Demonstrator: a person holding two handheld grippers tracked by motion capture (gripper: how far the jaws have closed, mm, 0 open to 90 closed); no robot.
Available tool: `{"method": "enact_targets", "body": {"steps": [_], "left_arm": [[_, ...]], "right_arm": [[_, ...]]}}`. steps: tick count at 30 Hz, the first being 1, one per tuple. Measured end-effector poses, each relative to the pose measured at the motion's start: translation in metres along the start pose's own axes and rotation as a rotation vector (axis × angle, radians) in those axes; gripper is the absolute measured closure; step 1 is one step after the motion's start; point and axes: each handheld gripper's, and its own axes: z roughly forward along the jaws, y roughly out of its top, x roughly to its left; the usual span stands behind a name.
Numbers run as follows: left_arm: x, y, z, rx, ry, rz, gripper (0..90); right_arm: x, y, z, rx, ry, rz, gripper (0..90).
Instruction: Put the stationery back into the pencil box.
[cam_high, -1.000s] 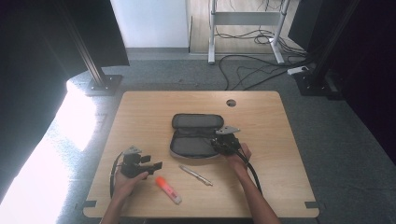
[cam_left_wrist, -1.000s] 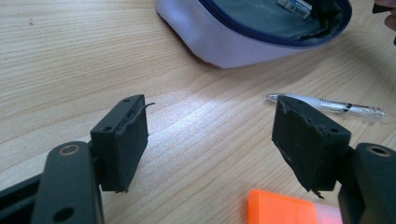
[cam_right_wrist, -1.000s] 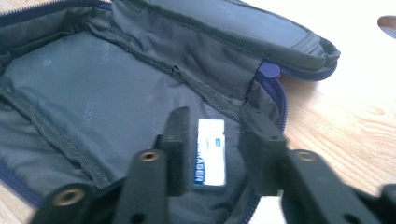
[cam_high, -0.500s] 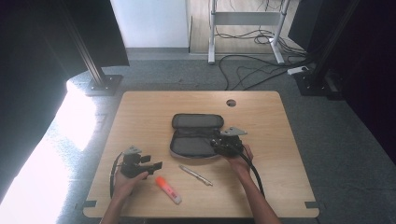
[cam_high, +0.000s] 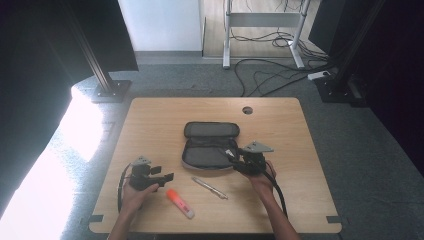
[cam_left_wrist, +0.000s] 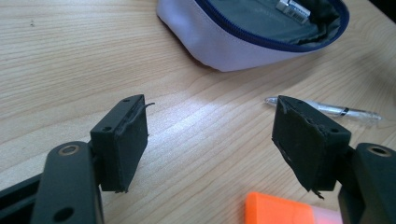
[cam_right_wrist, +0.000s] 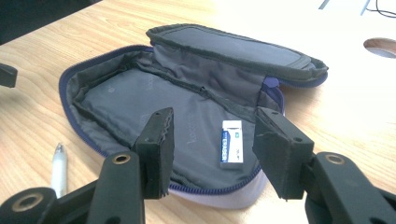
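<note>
2 hand-held grippers work at a wooden table (cam_high: 150, 120) where an open pencil case (cam_high: 210, 145) lies at the centre, its lid flap folded back toward 12 o'clock. Inside the case, near its 4 o'clock corner, lies a small white eraser (cam_right_wrist: 232, 141) in a printed paper sleeve, flat on the grey lining. The right gripper (cam_right_wrist: 210, 144) sits just off the case's rim at 4 o'clock, aimed over the eraser; its jaws have just been opening and now stand about half apart, with nothing pressed between the pads, the eraser lying free beyond them. The eraser looks light, slightly rubbery and firm, so it should not slip; its 2 long sides would be the place to pinch it. The case is soft fabric that will sag and fold if lifted by 1 edge, so the zip rim is the firmer place to take hold. A slim clear pen (cam_high: 210, 187) lies on the table at 6 o'clock from the case; it looks smooth and apt to roll, best pinched across the middle of its barrel. An orange marker (cam_high: 180, 203) lies at 7 o'clock, stubbier and easier to clamp. The left gripper (cam_left_wrist: 210, 135) rests low over the table at 8 o'clock, held level, jaws wide apart and empty, pointed toward the pen and case.
</note>
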Motion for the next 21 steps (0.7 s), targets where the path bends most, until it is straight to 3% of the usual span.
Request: {"method": "enact_targets", "body": {"steps": [21], "left_arm": [[0.0, -0.001, -0.001, -0.003, 0.017, 0.002, 27.5]], "right_arm": [[0.013, -0.02, -0.02, -0.015, 0.049, -0.019, 47.4]]}}
